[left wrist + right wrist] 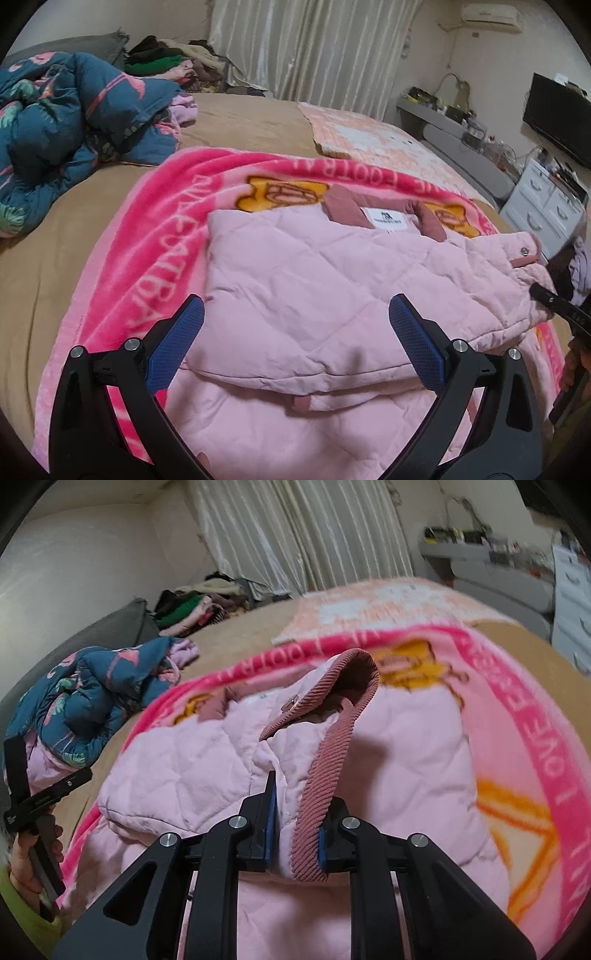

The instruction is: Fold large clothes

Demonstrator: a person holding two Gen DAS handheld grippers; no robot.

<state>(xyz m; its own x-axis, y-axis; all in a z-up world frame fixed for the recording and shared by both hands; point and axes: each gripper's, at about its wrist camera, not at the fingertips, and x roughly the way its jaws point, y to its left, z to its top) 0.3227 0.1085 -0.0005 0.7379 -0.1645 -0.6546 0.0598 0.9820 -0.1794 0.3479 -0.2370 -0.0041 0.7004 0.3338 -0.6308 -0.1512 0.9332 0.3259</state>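
Observation:
A pale pink quilted jacket (314, 280) lies on a bright pink blanket (147, 236) on the bed, collar and white label at the far side. One sleeve is folded across its front. My left gripper (295, 314) hovers open over the near part of the jacket, blue pads wide apart with nothing between them. My right gripper (297, 819) is shut on the jacket's other sleeve (317, 760) near its dusty-pink corduroy cuff (354, 675), which is lifted off the blanket. The right gripper's black body (554, 306) shows at the right edge of the left wrist view.
A rumpled teal flowered quilt (66, 122) lies at the far left of the tan bed (240, 122). A pile of clothes (166, 59) sits by the curtain. A peach patterned mat (369, 136) lies beyond the blanket. White drawers (546, 206) and a screen (557, 114) stand to the right.

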